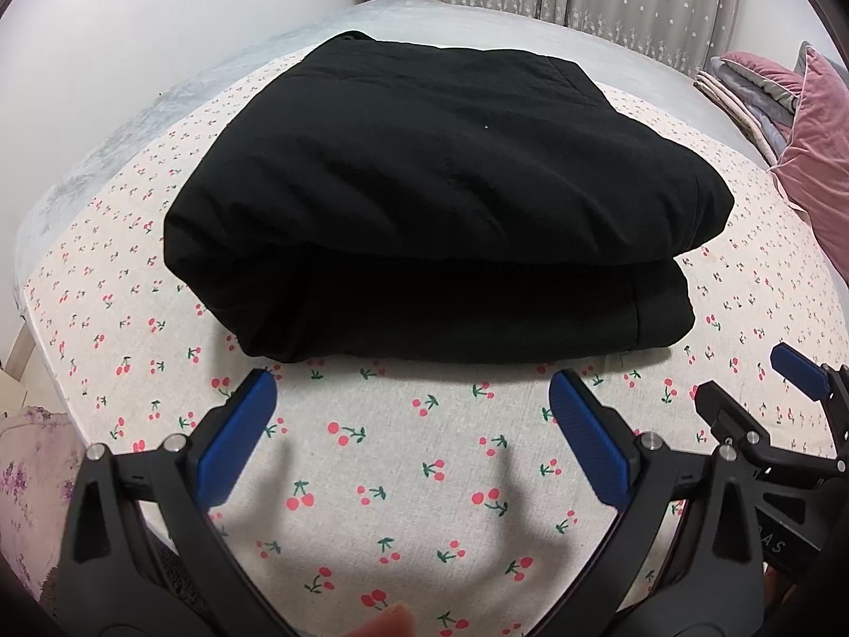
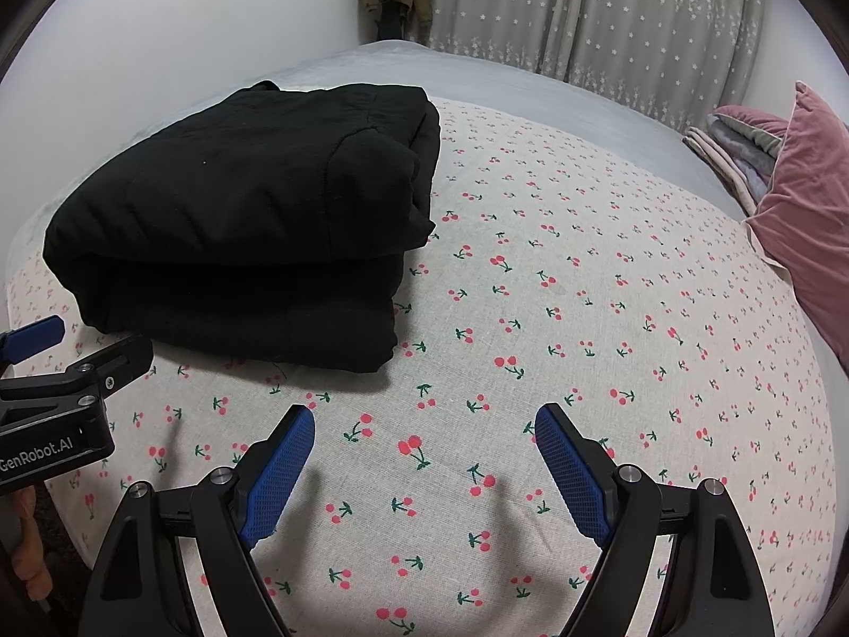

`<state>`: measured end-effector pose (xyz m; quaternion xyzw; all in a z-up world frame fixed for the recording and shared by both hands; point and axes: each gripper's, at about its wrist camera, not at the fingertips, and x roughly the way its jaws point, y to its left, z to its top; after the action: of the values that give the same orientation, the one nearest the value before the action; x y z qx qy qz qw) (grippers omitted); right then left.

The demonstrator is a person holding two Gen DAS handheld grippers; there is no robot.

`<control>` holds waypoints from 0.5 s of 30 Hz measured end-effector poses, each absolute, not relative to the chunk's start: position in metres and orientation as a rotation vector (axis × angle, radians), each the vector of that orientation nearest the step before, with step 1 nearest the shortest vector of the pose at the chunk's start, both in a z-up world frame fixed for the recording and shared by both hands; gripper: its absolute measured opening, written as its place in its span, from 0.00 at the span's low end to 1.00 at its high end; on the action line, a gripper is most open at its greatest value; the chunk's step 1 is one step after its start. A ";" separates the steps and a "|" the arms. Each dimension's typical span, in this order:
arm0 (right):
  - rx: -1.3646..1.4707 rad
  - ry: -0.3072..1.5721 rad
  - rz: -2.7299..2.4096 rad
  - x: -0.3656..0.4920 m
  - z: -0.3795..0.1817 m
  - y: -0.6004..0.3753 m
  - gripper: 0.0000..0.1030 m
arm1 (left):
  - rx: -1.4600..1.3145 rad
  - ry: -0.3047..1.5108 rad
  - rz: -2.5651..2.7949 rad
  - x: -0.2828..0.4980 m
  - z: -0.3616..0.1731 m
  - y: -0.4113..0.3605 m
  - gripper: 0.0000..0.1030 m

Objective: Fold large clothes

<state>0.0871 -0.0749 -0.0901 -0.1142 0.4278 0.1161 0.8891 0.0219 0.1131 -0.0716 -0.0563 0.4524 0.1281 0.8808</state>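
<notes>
On the bed [image 2: 583,276], a black garment [image 1: 440,212] lies folded into a thick, puffy, layered block, long axis across both views. It sits just ahead of the left gripper [image 1: 414,414]; from the right gripper [image 2: 424,440] it lies ahead and off to the left, so left is nearer. Both sets of jaws gape wide, holding nothing, above the cherry-print sheet. Fabric matte, soft, rounded folds. Looks fully folded.

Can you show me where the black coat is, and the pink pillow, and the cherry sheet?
Black coat [image 1: 424,180], left wrist view, on its folded top layer.
Pink pillow [image 2: 801,201], right wrist view, on its velvet face.
Cherry sheet [image 2: 583,318], right wrist view, on a bare patch right of the coat.
</notes>
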 end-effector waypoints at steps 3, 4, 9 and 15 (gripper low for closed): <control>-0.241 0.891 0.241 0.087 -0.090 -0.075 0.84 | -0.115 0.944 0.269 0.021 -0.072 0.112 0.99; -0.242 0.892 0.242 0.087 -0.090 -0.076 0.84 | -0.115 0.946 0.269 0.021 -0.073 0.112 0.99; -0.247 0.892 0.246 0.086 -0.091 -0.076 0.84 | -0.117 0.946 0.270 0.021 -0.073 0.113 0.99; -0.248 0.892 0.246 0.087 -0.091 -0.076 0.84 | -0.112 0.952 0.272 0.023 -0.075 0.113 0.99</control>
<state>0.0865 -0.0755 -0.0909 -0.1192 0.4291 0.1181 0.8875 0.0225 0.1126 -0.0751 -0.0538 0.4565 0.1305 0.8784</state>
